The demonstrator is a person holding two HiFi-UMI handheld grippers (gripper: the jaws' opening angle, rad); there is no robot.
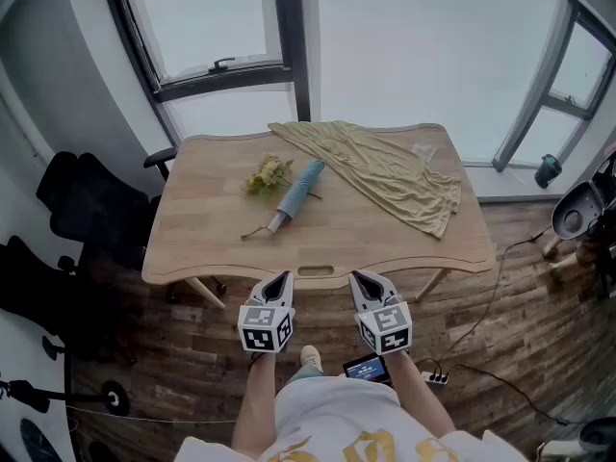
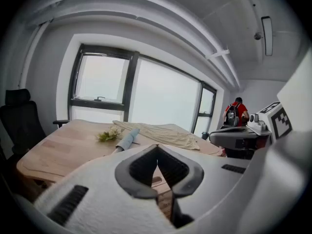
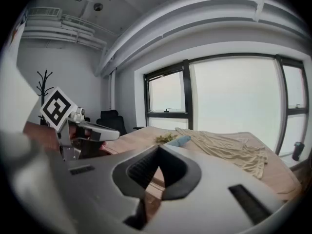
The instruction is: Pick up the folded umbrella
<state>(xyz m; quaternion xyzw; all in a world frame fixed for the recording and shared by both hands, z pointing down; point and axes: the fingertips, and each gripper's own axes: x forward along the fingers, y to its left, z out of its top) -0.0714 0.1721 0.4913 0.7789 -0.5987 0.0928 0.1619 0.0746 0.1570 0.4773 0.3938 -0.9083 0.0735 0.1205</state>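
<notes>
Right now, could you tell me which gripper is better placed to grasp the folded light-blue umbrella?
Left, probably: the folded light-blue umbrella lies almost straight ahead of the left gripper, while the right gripper sits farther aside. Both are shut, so open first.

In the head view, the hands holding the left gripper (image 1: 279, 279) and the right gripper (image 1: 362, 279) are hidden beneath their marker cubes. A small screen (image 1: 367, 368) is partly covered by the right cube. The cloth (image 1: 390, 173) hides the far right part of the surface (image 1: 207, 229). A pale thing (image 1: 423, 149) at the cloth's far edge is too small to tell, as is the yellowish bunch (image 1: 269, 174) beside the folded umbrella (image 1: 296, 192). A grey round object (image 1: 577, 210) is cut by the right edge. In each gripper view, the gripper's own body hides the surface's near edge.
</notes>
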